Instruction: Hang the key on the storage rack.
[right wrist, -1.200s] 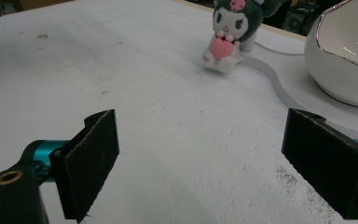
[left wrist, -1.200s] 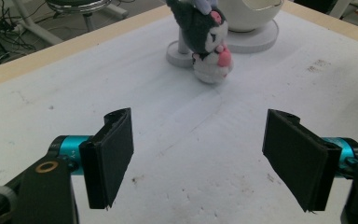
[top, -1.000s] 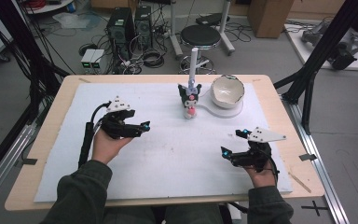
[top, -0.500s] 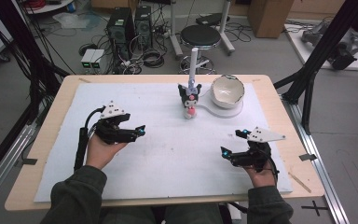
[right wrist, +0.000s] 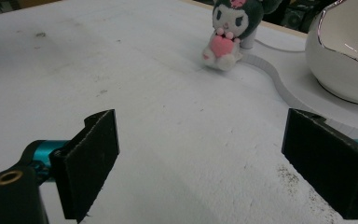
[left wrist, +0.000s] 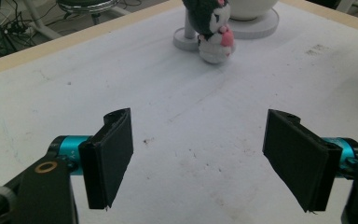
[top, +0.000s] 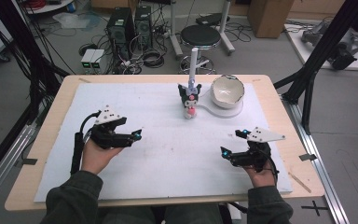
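Drawn back toward the person since a second ago, the left gripper (top: 131, 136) now hangs lower over the table (top: 37, 154), jaws wide apart and empty; the right gripper (top: 233, 145) sits as before, jaws also spread. Ahead of both, well apart from either, stands the bowl (top: 227, 89) on its white base, with the plush toy (top: 189, 99) just beside it. A hasty reach could topple the toy or knock the bowl. Open sheet lies between.

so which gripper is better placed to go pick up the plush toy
Probably the left gripper. Its open jaws point up the table toward the plush toy, with bare white mat between. The right gripper is open too, but points leftward across the table. Distances look similar.
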A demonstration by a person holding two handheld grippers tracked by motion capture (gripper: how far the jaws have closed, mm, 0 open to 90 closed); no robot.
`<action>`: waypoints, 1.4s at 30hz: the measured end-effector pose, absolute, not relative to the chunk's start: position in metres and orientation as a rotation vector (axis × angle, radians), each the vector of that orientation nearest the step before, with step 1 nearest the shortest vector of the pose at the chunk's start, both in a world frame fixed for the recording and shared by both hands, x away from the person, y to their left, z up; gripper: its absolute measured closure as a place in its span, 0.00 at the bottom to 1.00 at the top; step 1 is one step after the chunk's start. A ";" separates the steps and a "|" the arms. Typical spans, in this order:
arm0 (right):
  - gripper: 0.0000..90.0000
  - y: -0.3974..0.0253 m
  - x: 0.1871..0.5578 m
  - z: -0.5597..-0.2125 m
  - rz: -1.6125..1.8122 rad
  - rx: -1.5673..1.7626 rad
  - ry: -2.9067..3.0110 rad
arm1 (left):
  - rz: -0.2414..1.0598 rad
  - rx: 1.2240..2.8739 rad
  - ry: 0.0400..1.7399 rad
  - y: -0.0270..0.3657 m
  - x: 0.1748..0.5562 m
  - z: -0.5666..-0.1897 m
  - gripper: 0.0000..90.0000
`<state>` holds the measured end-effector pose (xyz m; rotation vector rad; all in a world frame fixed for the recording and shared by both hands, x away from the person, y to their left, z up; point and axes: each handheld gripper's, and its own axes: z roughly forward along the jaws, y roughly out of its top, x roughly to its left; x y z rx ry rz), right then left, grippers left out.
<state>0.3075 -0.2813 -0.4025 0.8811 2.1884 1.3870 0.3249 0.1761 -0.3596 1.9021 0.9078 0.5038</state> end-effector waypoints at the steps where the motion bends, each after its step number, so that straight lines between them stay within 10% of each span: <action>1: 0.11 -0.281 0.307 -0.403 1.386 0.884 2.189 | 0.505 1.900 0.908 0.176 0.324 -0.360 0.28; 42: 0.11 -0.280 0.308 -0.404 1.381 0.891 2.193 | 0.518 1.876 0.925 0.204 0.293 -0.373 0.27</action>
